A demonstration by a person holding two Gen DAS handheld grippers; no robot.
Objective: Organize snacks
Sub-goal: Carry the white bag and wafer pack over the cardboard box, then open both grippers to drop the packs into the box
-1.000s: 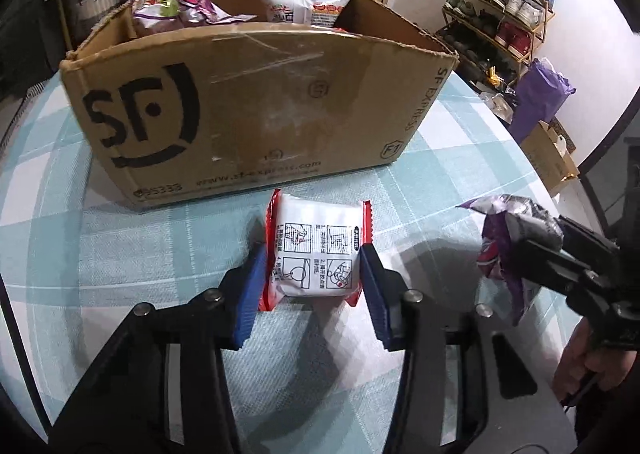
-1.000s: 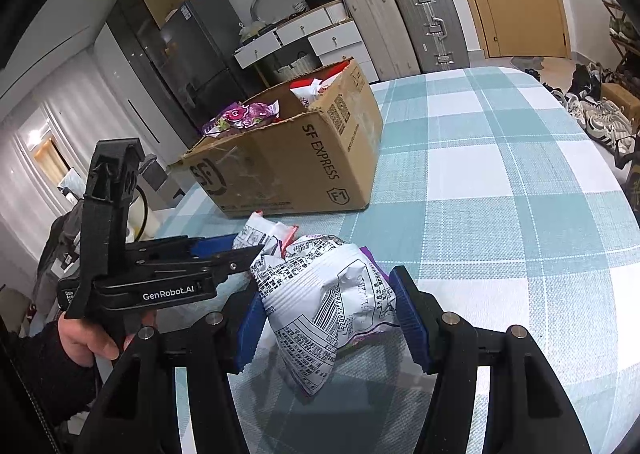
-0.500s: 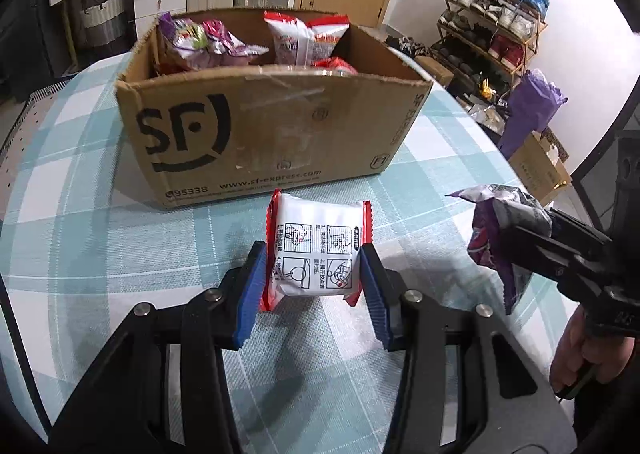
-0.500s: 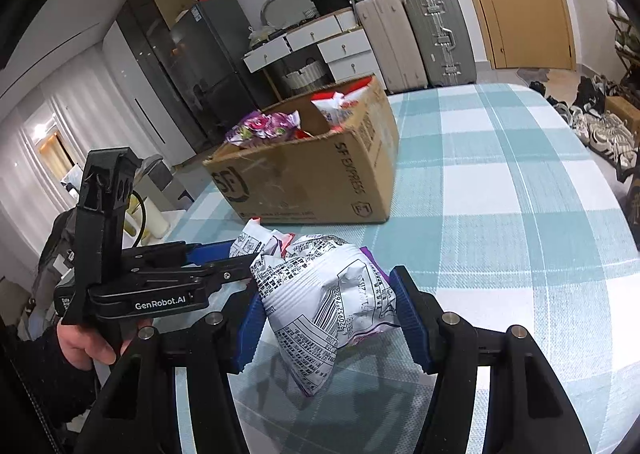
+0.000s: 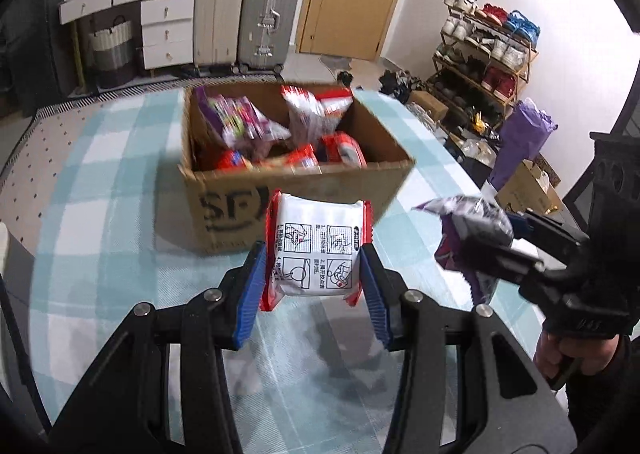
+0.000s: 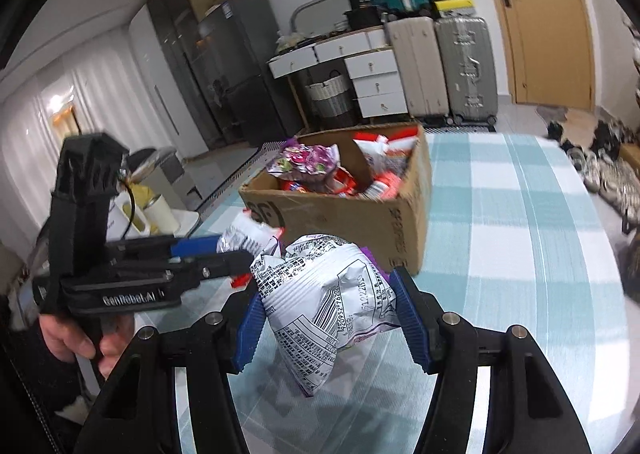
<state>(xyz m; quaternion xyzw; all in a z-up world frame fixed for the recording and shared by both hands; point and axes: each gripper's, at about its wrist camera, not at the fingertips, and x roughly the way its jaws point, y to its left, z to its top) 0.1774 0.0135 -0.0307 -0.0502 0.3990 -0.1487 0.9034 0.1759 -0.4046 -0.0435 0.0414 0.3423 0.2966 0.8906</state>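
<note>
My left gripper (image 5: 314,278) is shut on a white packet with red edges (image 5: 316,250), held in the air in front of the cardboard box (image 5: 304,193). My right gripper (image 6: 326,318) is shut on a silver and purple snack bag (image 6: 324,302), also off the table. In the left wrist view that bag (image 5: 472,230) hangs at the right in the other gripper. The box (image 6: 360,221) holds several purple and red snack packs. In the right wrist view the left gripper (image 6: 244,254) comes in from the left with its white packet (image 6: 248,234).
The table wears a teal and white checked cloth (image 6: 520,238). Suitcases (image 5: 244,17) and white drawers (image 5: 164,29) stand beyond the table. A shoe rack (image 5: 488,65) and a purple bag (image 5: 520,141) stand at the right. A person's hand (image 6: 80,338) grips the left handle.
Both grippers have risen with their packets still held. The box now shows from above, with its contents visible, and it looks smaller and farther below.
</note>
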